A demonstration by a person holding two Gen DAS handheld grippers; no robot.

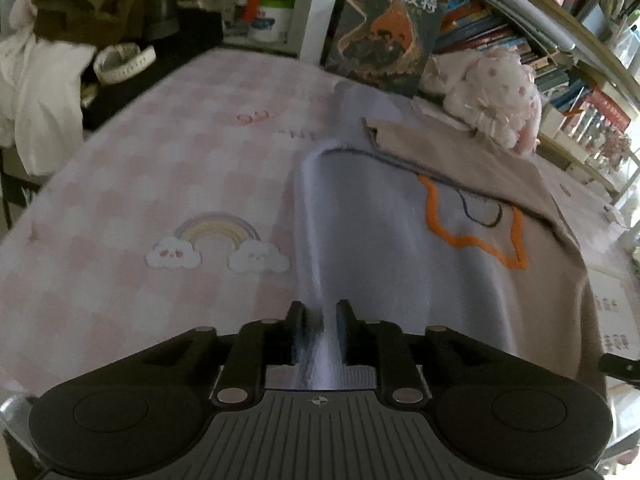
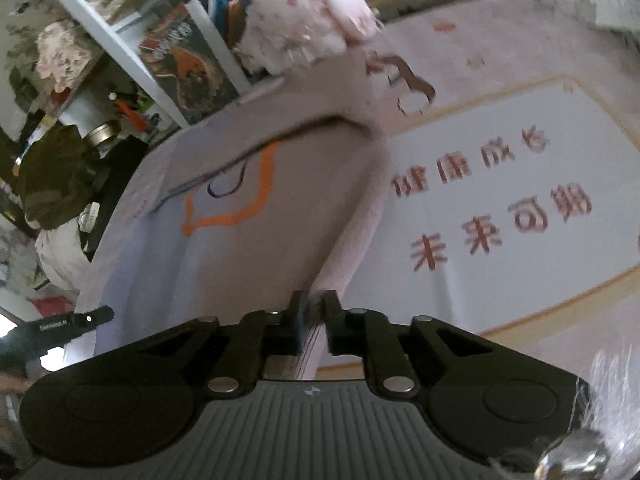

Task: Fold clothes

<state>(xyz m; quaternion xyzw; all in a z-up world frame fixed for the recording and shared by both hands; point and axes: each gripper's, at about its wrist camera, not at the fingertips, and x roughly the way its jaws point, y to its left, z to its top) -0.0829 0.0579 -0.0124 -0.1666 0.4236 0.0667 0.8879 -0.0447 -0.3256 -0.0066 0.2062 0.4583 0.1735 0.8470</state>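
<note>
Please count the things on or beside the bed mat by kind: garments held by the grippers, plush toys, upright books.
Garment held by both grippers: 1, the lilac-and-beige garment
Plush toy: 1, the pink plush
Upright book: 1, the poster-cover book
Total: 3

Both fisheye views are dim and soft, with a cool, low-contrast cast and no hard shadows. Daylight blooms at the far right edge beyond the bookshelf, whose shelves bow sharply. Motion blur smears the garment and the plush toy in the right wrist view.
</note>
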